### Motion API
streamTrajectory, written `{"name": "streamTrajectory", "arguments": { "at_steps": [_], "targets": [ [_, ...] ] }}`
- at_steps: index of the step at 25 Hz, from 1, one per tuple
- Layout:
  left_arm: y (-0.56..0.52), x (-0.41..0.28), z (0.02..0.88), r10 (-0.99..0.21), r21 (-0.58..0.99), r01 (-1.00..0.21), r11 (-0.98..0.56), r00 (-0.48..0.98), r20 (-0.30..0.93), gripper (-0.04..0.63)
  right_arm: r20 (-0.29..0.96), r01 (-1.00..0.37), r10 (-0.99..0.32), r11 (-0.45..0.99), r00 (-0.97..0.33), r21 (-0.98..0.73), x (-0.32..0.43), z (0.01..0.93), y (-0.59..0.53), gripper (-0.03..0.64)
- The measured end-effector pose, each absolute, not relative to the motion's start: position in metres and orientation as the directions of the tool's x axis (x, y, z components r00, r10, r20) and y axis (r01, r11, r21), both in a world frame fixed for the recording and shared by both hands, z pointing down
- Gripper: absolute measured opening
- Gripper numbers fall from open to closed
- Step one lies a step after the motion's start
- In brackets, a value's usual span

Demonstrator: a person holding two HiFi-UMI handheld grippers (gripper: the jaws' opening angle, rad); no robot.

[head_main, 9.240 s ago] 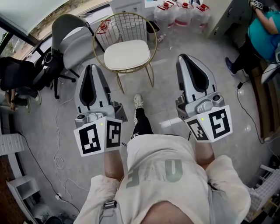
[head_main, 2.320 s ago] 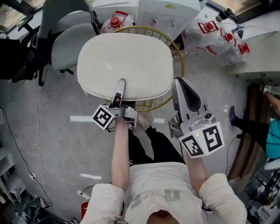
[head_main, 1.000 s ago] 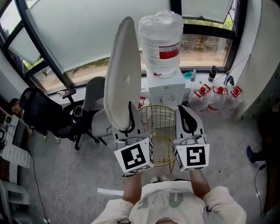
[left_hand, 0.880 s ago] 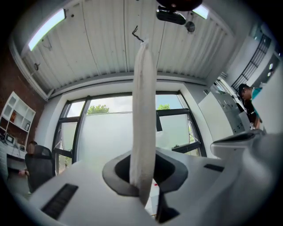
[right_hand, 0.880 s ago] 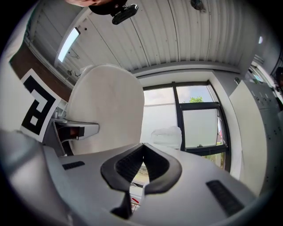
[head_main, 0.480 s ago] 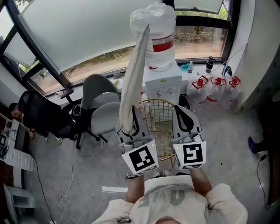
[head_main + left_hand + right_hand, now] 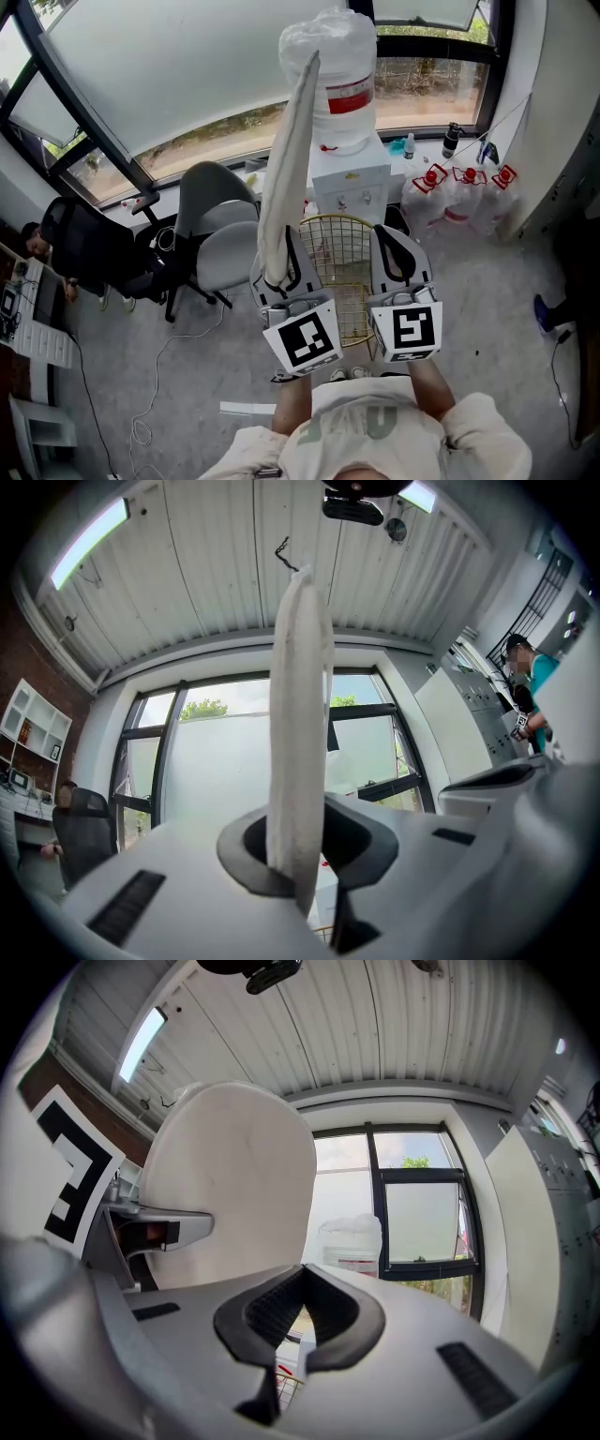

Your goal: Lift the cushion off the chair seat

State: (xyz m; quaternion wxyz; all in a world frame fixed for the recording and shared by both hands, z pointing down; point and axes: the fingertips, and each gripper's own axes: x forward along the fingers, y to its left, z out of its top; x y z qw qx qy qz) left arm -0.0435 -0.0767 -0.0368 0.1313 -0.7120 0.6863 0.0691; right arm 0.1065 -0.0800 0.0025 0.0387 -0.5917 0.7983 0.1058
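The cream seat cushion (image 7: 286,159) stands on edge in the air above the gold wire chair (image 7: 342,246), whose seat is bare mesh. My left gripper (image 7: 279,272) is shut on the cushion's lower edge. In the left gripper view the cushion (image 7: 298,714) rises straight up from between the black pads of the left gripper (image 7: 295,855). My right gripper (image 7: 398,251) is beside it over the chair, apart from the cushion. In the right gripper view the right gripper (image 7: 302,1279) is shut on nothing, and the cushion's (image 7: 234,1185) broad face shows at left.
A white water dispenser with a wrapped bottle (image 7: 342,80) stands behind the chair by the window. A grey office chair (image 7: 220,239) is to the left, and a black chair (image 7: 89,248) further left. Several water jugs (image 7: 450,197) sit on the floor at right.
The cushion lay flat on the chair seat; the left gripper took its front edge and raised it upright. Over the last second it turned more edge-on, and both grippers sank slightly.
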Motion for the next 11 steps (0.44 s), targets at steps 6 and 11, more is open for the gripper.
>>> {"name": "streamTrajectory", "arguments": {
  "at_steps": [6, 11],
  "targets": [
    [-0.0761, -0.0421, -0.0375, -0.957, -0.086, -0.996, -0.027, 0.05, -0.286, 0.049, -0.191, -0.957, -0.941, 0.259, -0.28, 0.128, 0.1132, 0.0036, -0.0792, 0.015],
    [-0.0741, -0.0404, -0.0403, -0.954, -0.087, -0.996, -0.027, 0.052, -0.297, 0.049, -0.194, -0.96, -0.943, 0.249, -0.27, 0.127, 0.1162, 0.0041, -0.0784, 0.015]
  ]
}}
